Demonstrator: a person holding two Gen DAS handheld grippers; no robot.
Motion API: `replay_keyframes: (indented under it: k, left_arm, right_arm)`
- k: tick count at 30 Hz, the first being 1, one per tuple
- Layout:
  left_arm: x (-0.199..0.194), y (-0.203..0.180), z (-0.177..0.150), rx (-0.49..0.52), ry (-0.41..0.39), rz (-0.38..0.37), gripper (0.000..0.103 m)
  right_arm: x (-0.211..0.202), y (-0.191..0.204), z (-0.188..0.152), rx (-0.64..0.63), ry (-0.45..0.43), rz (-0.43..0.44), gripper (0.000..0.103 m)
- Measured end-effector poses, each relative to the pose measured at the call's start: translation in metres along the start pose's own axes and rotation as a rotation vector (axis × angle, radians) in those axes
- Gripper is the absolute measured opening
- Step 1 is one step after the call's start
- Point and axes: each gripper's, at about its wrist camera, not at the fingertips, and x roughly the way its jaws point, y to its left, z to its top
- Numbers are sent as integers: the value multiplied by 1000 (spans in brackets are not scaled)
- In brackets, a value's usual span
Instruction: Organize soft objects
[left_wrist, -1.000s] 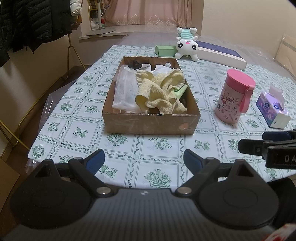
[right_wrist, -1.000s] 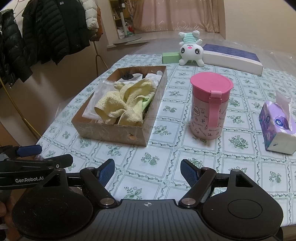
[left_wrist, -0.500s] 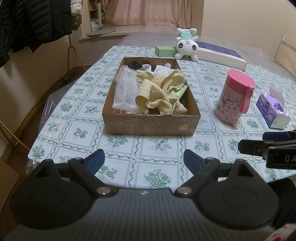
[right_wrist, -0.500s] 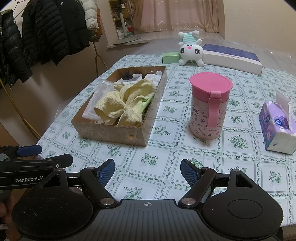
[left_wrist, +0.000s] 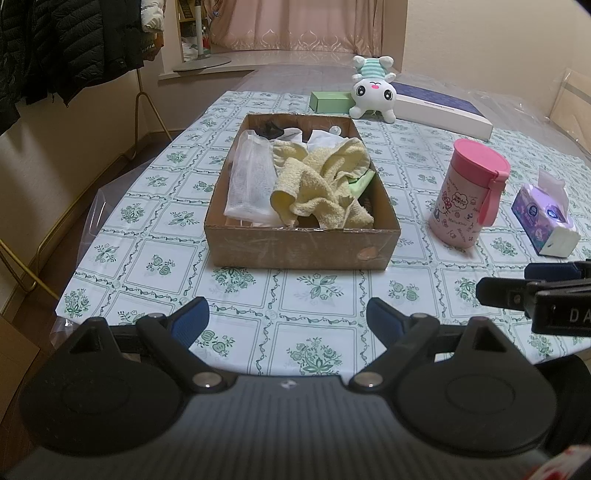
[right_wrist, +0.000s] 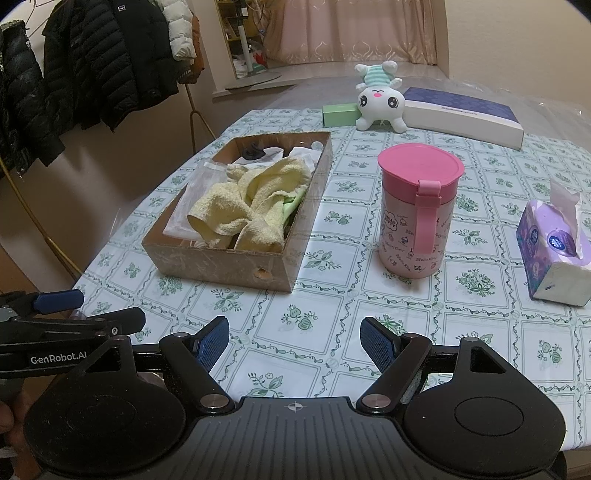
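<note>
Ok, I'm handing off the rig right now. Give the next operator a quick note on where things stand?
Left gripper: open, empty, low over the near table edge.
Right gripper: open, empty, beside it.
Cardboard box: mid-table, holding a crumpled yellow towel, a white mesh bag and other cloth.
Plush toy: upside down at the far end, outside the box.
Done: nothing gripped.
Left: probably sorting the box and plush.

Left wrist view: low over the near counter (left_wrist: 314, 288) edge, facing along it; cardboard box (left_wrist: 303, 243) at frame centre, near. Right wrist view: same height, set further right, box (right_wrist: 221, 264) at centre left. Shared: box, pink canister (left_wrist: 469, 199) (right_wrist: 419, 210), tissue pack (left_wrist: 546, 225) (right_wrist: 554, 251), plush toy (left_wrist: 373, 88) (right_wrist: 380, 96).
</note>
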Motion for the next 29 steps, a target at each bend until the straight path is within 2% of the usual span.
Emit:
replay_keyframes:
  k: [29]
  left_arm:
    - [0, 0, -4, 1, -14, -9, 91]
  right_arm:
    - [0, 0, -1, 0, 0, -1, 78]
